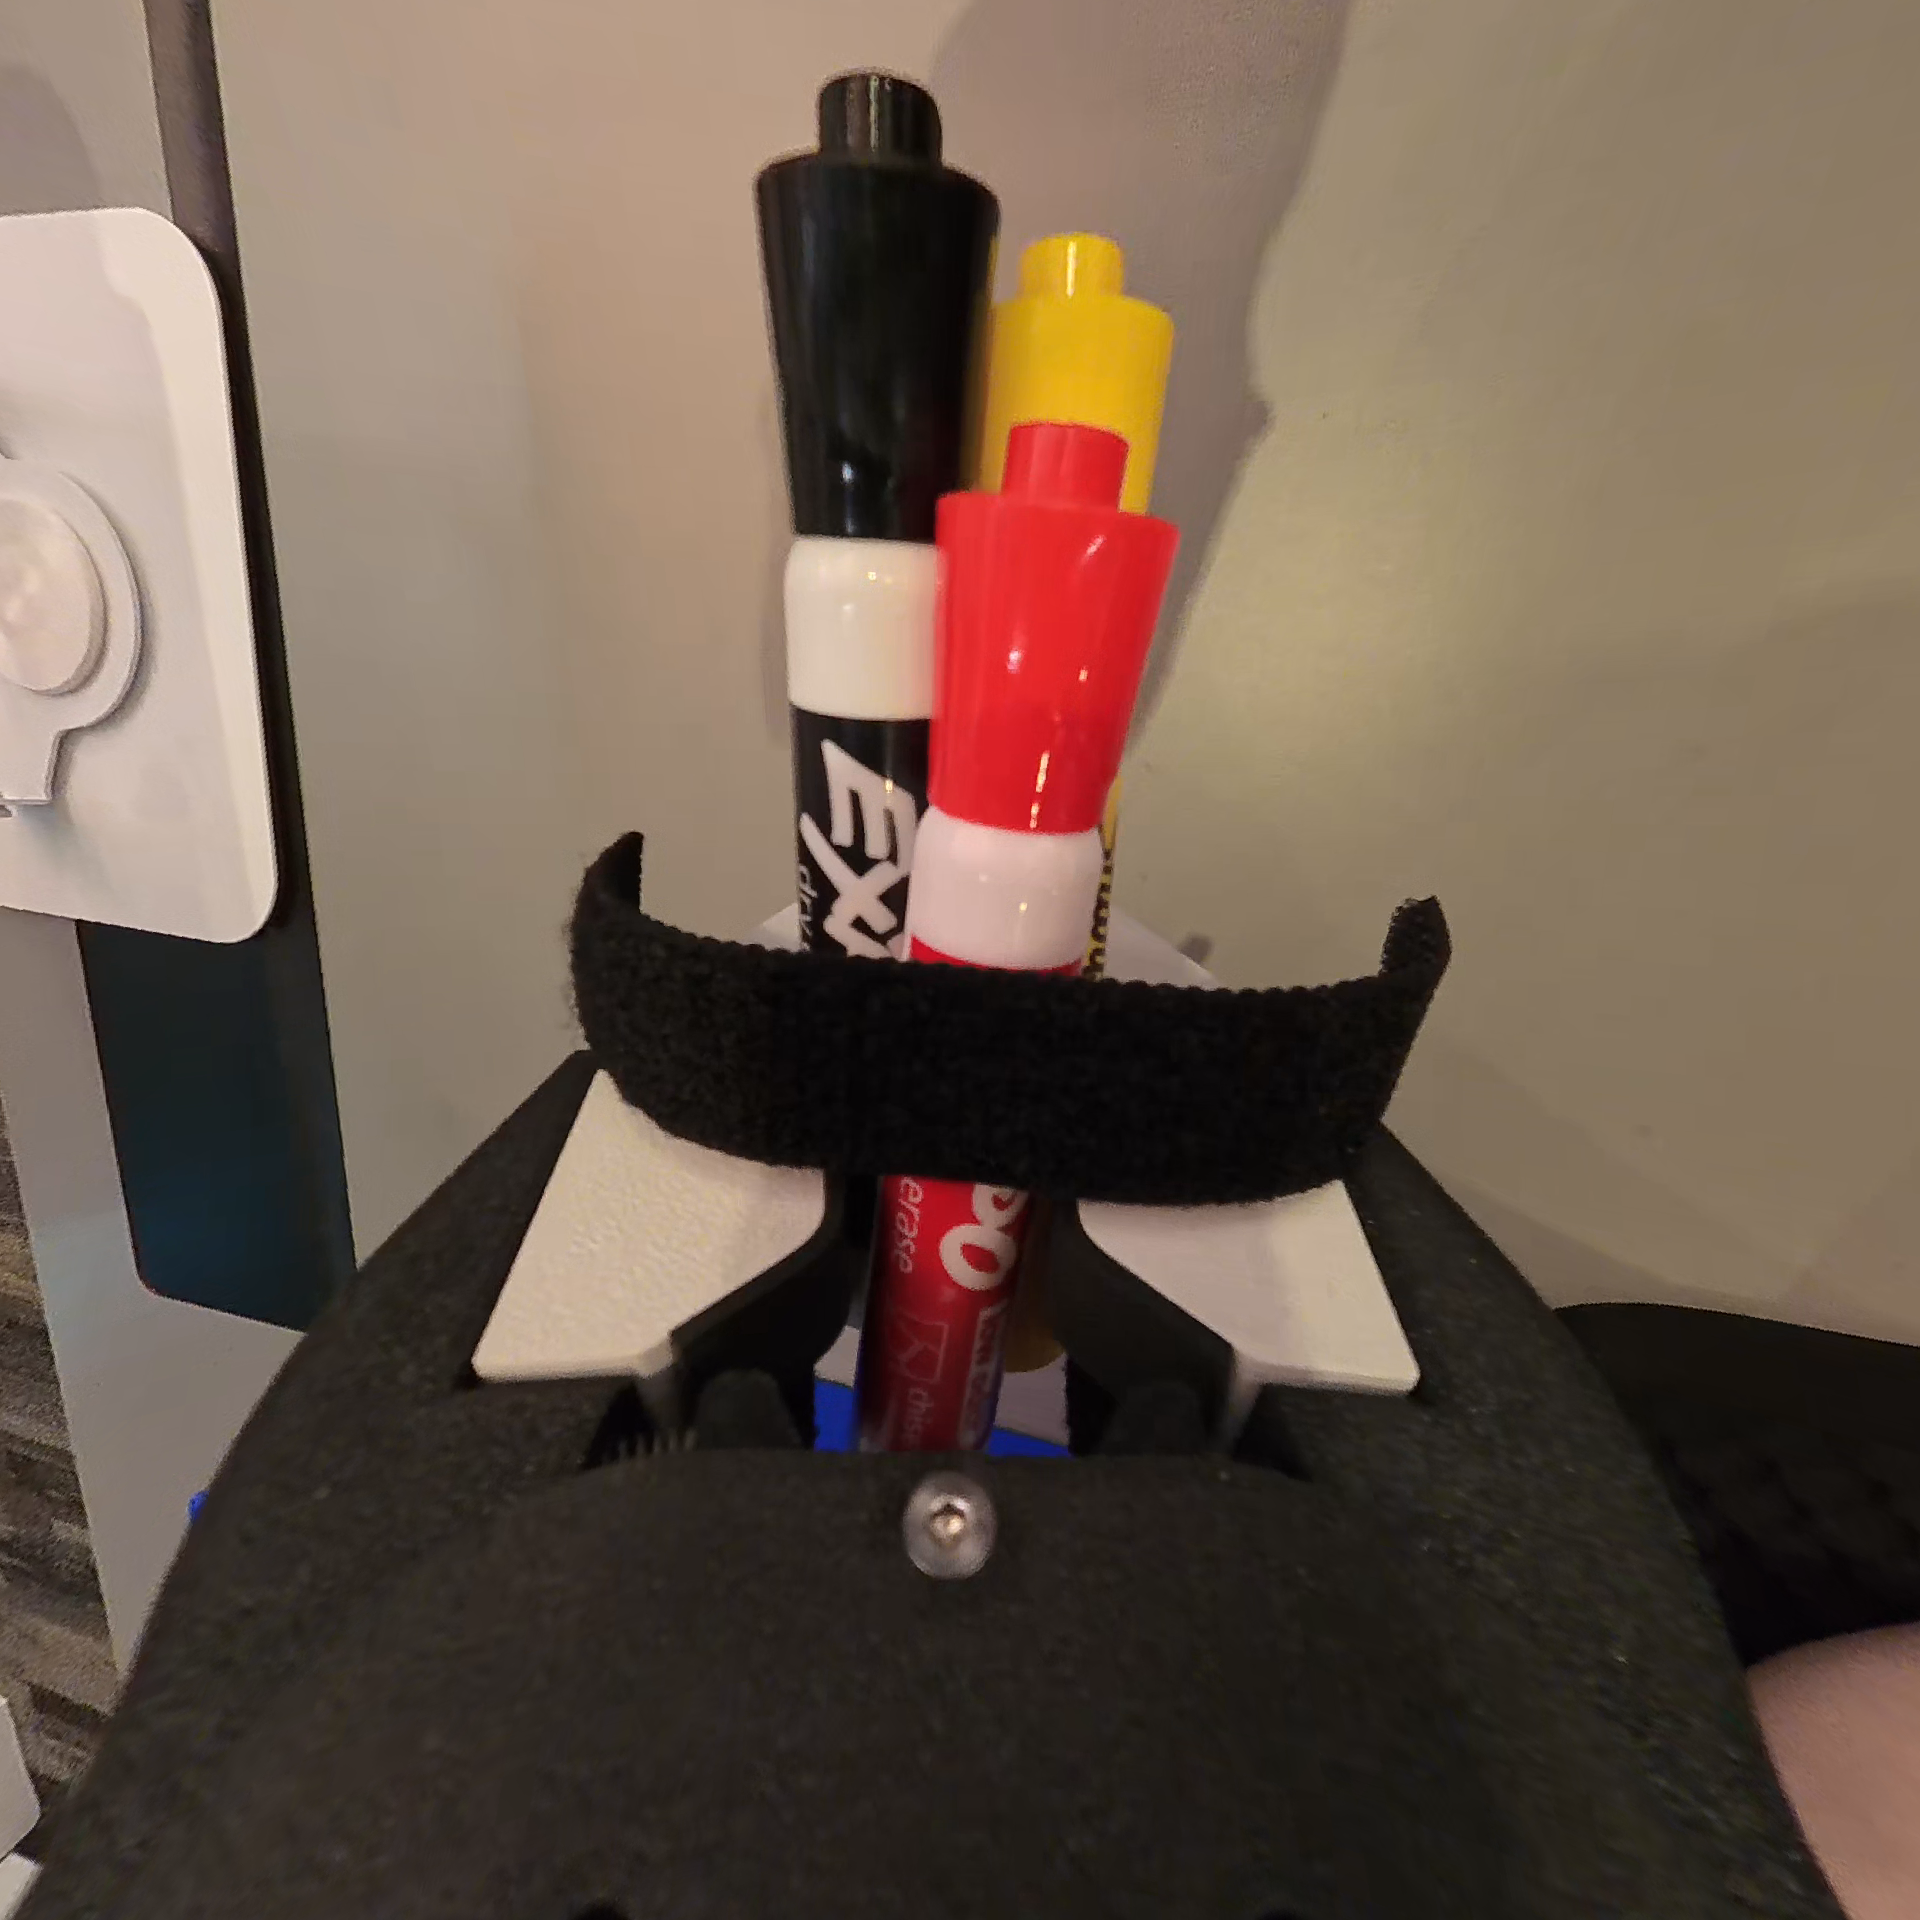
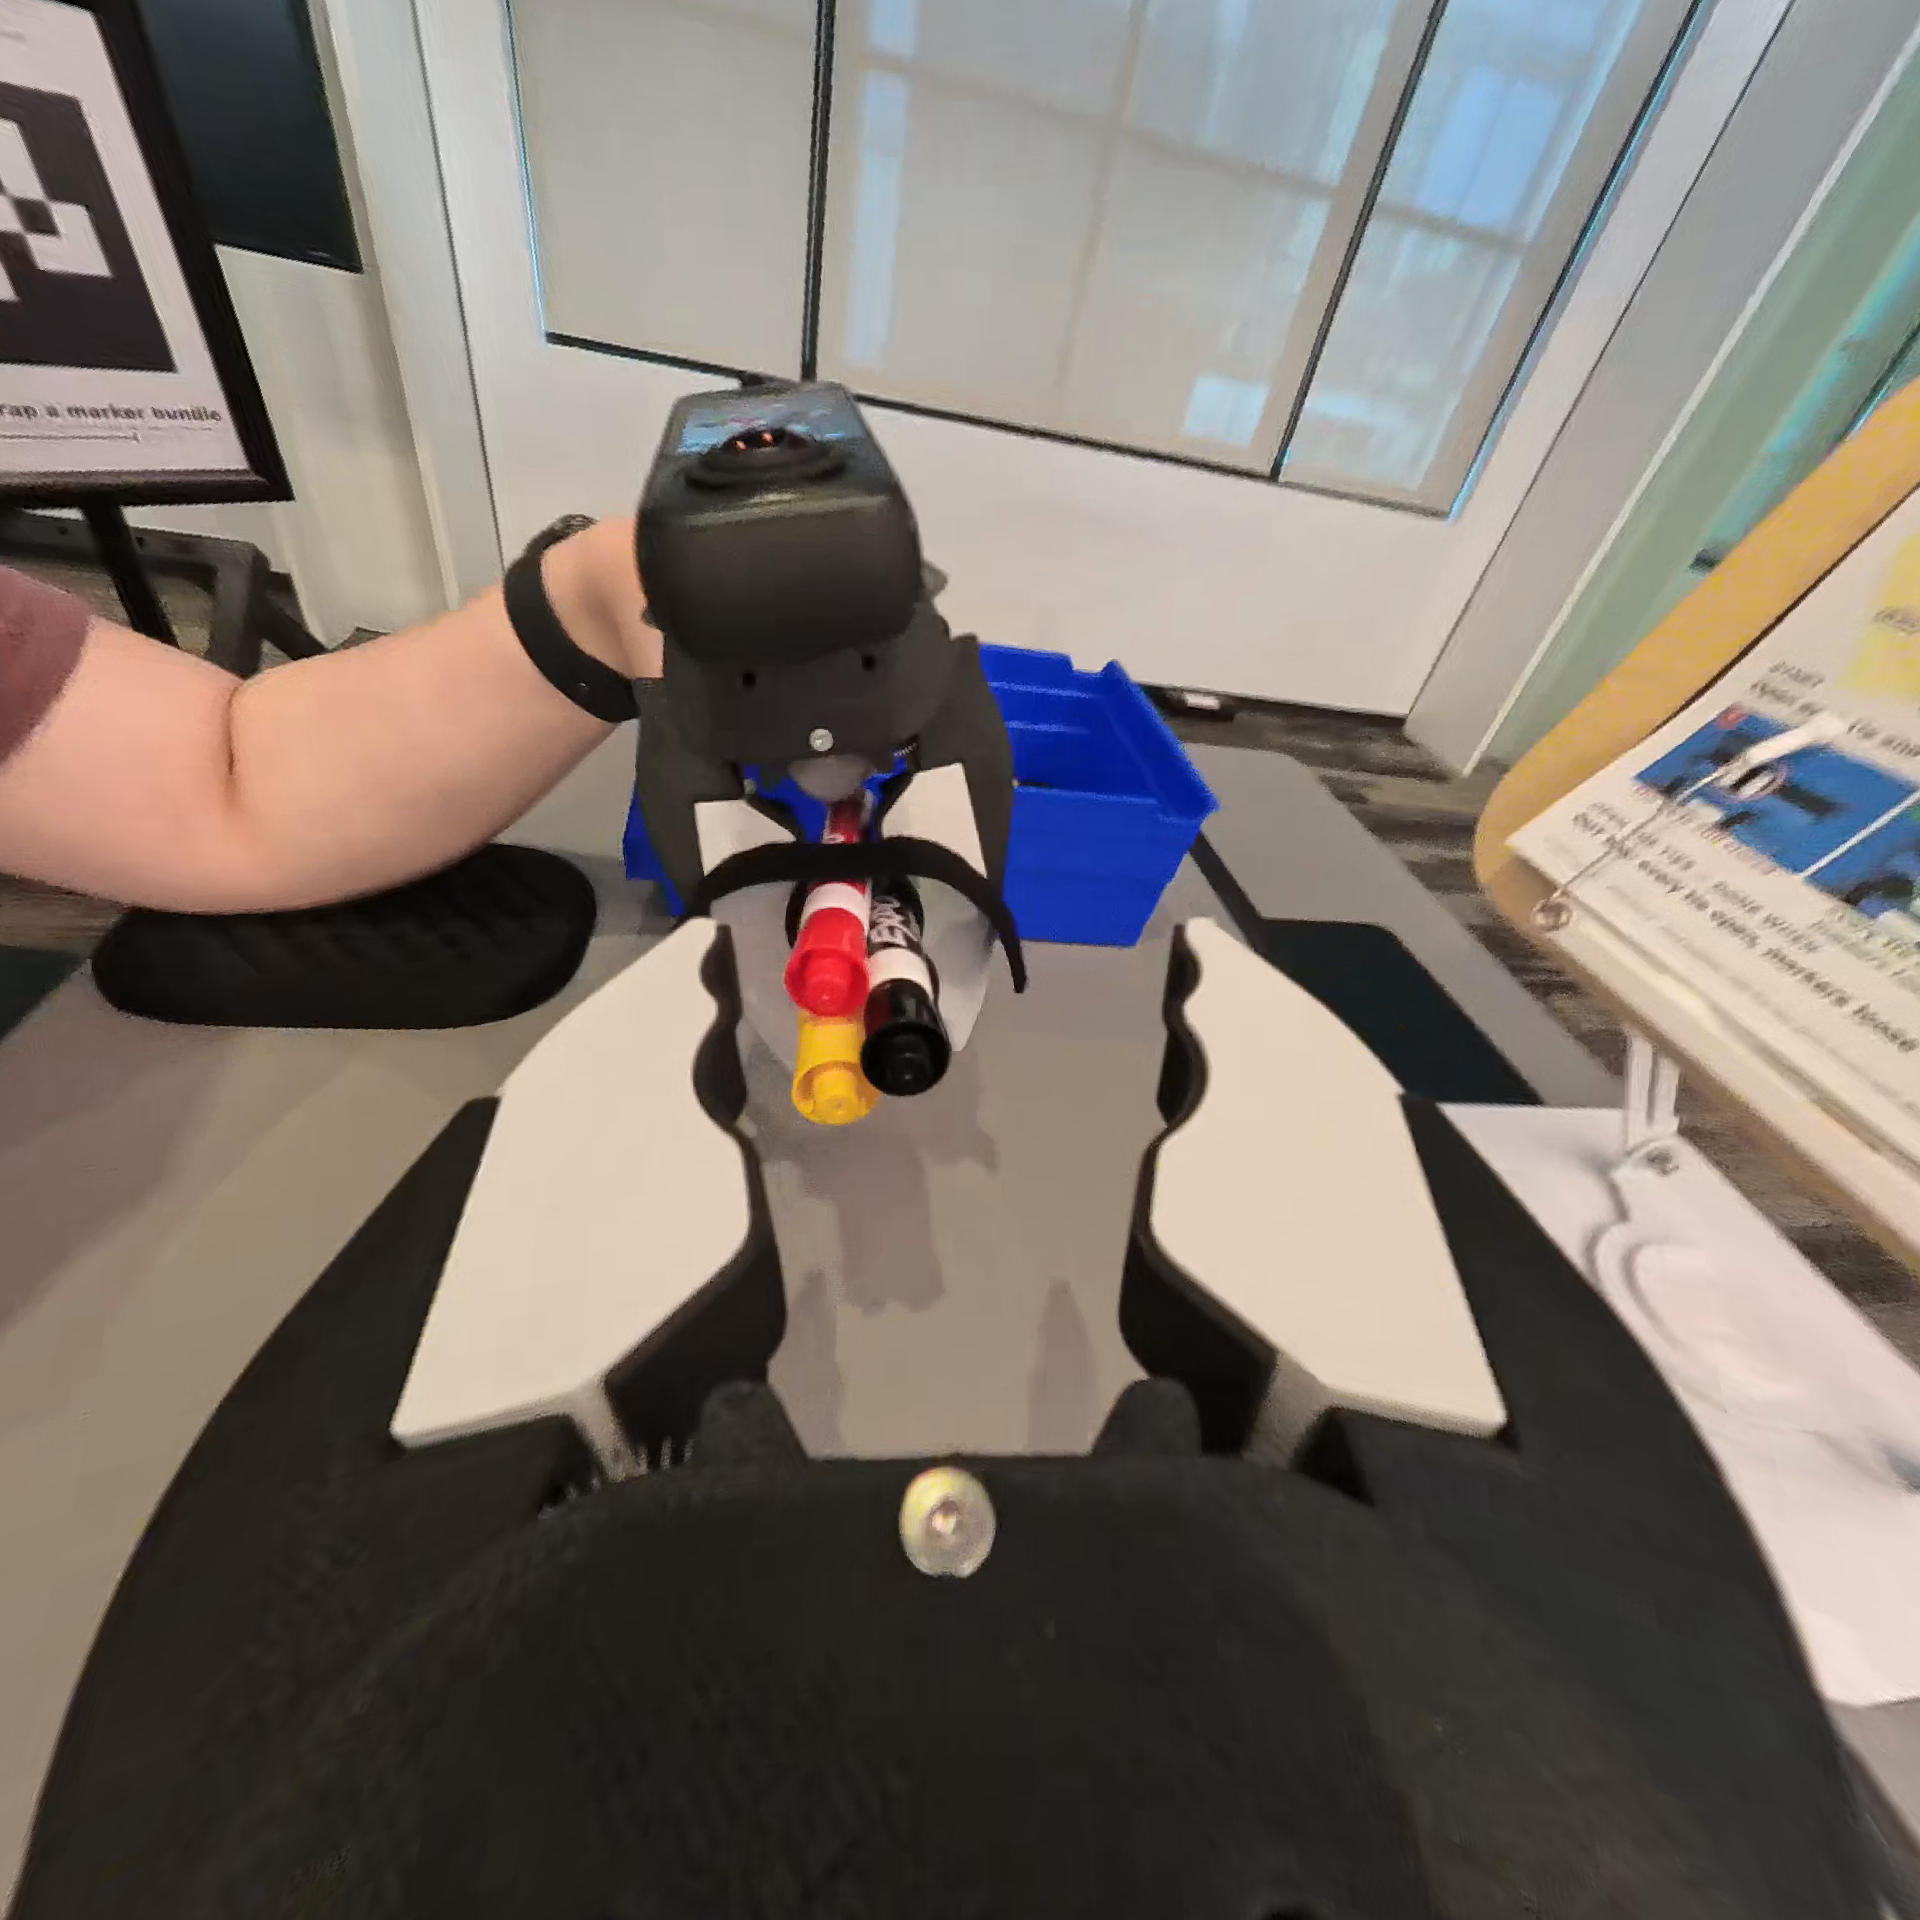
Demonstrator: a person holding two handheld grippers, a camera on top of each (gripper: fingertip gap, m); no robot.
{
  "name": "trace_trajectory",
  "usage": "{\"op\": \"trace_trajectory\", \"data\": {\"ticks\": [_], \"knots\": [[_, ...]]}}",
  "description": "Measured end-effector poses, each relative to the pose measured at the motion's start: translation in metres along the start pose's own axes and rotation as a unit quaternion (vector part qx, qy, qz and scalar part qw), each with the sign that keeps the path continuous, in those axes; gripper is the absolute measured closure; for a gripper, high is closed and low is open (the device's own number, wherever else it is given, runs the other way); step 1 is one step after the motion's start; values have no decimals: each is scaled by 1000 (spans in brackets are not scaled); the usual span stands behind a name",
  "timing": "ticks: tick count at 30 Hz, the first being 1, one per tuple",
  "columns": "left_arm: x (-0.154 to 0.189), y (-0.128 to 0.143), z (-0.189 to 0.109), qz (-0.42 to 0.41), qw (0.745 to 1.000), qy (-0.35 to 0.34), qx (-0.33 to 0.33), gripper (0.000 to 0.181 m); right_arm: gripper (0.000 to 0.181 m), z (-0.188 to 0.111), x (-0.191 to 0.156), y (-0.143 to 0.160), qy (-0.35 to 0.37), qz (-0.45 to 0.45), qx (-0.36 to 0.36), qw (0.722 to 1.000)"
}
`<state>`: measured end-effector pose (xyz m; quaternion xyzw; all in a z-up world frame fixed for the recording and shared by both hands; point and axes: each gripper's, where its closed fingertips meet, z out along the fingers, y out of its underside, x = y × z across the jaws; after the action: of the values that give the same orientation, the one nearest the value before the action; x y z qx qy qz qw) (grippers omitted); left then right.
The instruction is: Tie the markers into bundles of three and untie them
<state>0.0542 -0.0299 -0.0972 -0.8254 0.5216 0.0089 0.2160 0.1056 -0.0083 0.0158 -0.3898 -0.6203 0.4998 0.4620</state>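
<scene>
My left gripper (image 1: 977, 1039) is shut on three markers that stick out past its fingertips: a black one (image 1: 873, 364), a red one (image 1: 1049, 644) and a yellow one (image 1: 1081, 353) behind them. A black hook-and-loop strap (image 1: 997, 1070) lies across the fingers over the markers, with both ends loose and curled up. In the right wrist view the left gripper (image 2: 868, 997) faces me with the red (image 2: 826, 971), yellow (image 2: 831, 1081) and black (image 2: 904, 1039) marker caps and the strap (image 2: 790, 868). My right gripper (image 2: 951, 935) is open and empty just in front of the caps.
A blue bin (image 2: 1091, 821) stands behind the left gripper on the grey table (image 2: 208, 1143). A black pad (image 2: 343, 935) lies under the person's forearm (image 2: 364, 748). A stand with printed sheets (image 2: 1714, 883) and white paper (image 2: 1714, 1403) are at the right. A framed poster (image 2: 94, 260) stands back left. The tips of one gripper are about 12 cm away from the tips of the other.
</scene>
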Motion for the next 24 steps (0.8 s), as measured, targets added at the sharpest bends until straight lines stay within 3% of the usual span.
{"op": "trace_trajectory", "data": {"ticks": [1, 4, 6, 8, 12, 14, 19, 22, 24], "knots": [[0, 0, 0, 0, 1000, 1, -1, 139, 101, 1, 1, 4, 0, 12, -9, 1000], [3, 6, 3, 1, 1000, 8, -21, 139, 128, 8, -4, 22, -15, 27, -38, 999], [2, 10, 5, 2, 999, 3, -34, 139, 130, 14, -6, 30, -16, 38, -47, 998], [3, 11, 6, 1, 999, 7, -36, 139, 141, 17, -9, 28, -24, 66, -37, 997], [4, 17, 6, 1, 999, 9, -49, 139, 144, 8, 5, 2, 0, 72, 43, 997], [3, 19, 6, -2, 998, 7, -55, 139, 169, -1, 6, 4, -15, 48, 40, 998], [3, 27, 10, -5, 997, 8, -78, 139, 170, -6, 9, 30, -44, 120, -38, 991], [4, 26, 13, -3, 997, 13, -79, 139, 151, -5, 16, 47, -12, 123, -75, 990], [5, 25, 13, -2, 997, 14, -78, 139, 151, -6, 23, 55, 17, 134, -95, 986]]}}
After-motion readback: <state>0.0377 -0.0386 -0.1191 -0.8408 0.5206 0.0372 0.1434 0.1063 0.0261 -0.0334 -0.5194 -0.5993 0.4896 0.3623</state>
